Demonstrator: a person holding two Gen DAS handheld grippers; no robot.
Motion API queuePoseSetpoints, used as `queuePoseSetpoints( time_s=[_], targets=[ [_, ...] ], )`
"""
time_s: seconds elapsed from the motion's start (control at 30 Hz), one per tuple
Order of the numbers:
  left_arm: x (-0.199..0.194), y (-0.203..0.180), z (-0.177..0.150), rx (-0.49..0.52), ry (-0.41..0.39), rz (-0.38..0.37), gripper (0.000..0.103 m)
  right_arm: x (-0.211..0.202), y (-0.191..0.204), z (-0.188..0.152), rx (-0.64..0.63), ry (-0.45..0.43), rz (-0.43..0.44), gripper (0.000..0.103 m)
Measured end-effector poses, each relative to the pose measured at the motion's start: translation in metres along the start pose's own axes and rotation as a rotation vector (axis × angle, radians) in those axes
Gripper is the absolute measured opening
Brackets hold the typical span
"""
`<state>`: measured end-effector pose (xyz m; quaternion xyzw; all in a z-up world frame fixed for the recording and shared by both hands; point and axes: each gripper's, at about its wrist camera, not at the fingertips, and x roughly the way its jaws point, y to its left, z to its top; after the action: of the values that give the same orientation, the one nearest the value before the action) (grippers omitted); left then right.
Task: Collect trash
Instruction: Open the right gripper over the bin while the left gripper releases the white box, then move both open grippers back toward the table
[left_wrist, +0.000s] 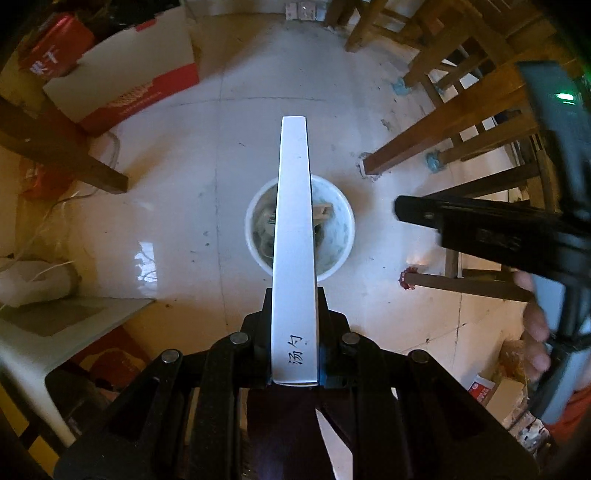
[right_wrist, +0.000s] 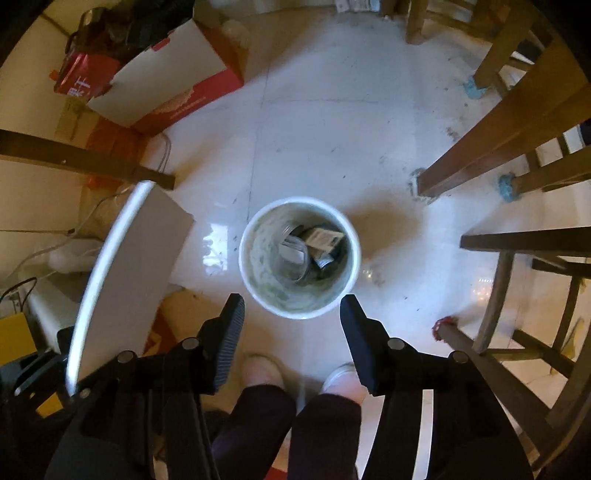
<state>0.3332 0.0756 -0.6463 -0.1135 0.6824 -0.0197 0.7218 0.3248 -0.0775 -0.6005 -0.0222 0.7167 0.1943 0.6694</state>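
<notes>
A white round bin (right_wrist: 263, 269) stands on the tiled floor with cans and a paper label (right_wrist: 320, 242) lying inside it. My right gripper (right_wrist: 292, 314) hangs just above the bin's near rim, open, with nothing between its fingers. My left gripper (left_wrist: 294, 301) is shut on a flat white box (left_wrist: 293, 229) printed with black characters. In the left wrist view the box stands edge-on and covers the middle of the bin (left_wrist: 341, 236). In the right wrist view the same box (right_wrist: 129, 280) shows at the left. One finger (left_wrist: 415, 213) of the right gripper shows at the right of the left wrist view.
A red and white carton (right_wrist: 173, 85) lies on the floor at the back left. Wooden chair and table legs (right_wrist: 480, 162) crowd the right side, and another leg (right_wrist: 92, 162) is at the left. The person's feet (right_wrist: 264, 371) stand just before the bin.
</notes>
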Motion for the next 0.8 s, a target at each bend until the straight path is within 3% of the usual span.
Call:
queuePoseSetpoints(
  time_s=[0.1,0.17,0.2,0.3,0.4,0.6,0.8],
  targets=[
    [0.008,-0.006,0.012,-0.016,0.001,-0.024,0.02,-0.017,-0.006,0.001,0.005,-0.026,-0.019,0.051],
    [0.018,-0.007,0.019,-0.043,0.022,-0.004,0.065,-0.024,-0.013,0.004,0.017,-0.041,-0.017,0.051],
    [0.023,-0.007,0.021,-0.057,0.037,0.014,0.07,-0.029,-0.016,0.004,0.021,-0.046,-0.015,0.051],
    [0.027,-0.006,0.027,-0.09,0.069,0.033,0.07,-0.044,-0.017,0.006,0.022,-0.069,-0.028,0.051],
    [0.003,-0.009,0.027,-0.091,0.034,0.028,0.07,-0.071,-0.014,0.006,0.023,-0.1,-0.032,0.051],
    [-0.076,-0.029,0.03,-0.013,-0.06,0.067,0.07,-0.124,-0.003,0.006,0.036,-0.149,-0.014,0.051],
    [-0.185,-0.049,0.026,0.037,-0.192,0.067,0.07,-0.194,0.021,-0.001,0.032,-0.219,-0.002,0.051]
  ],
)
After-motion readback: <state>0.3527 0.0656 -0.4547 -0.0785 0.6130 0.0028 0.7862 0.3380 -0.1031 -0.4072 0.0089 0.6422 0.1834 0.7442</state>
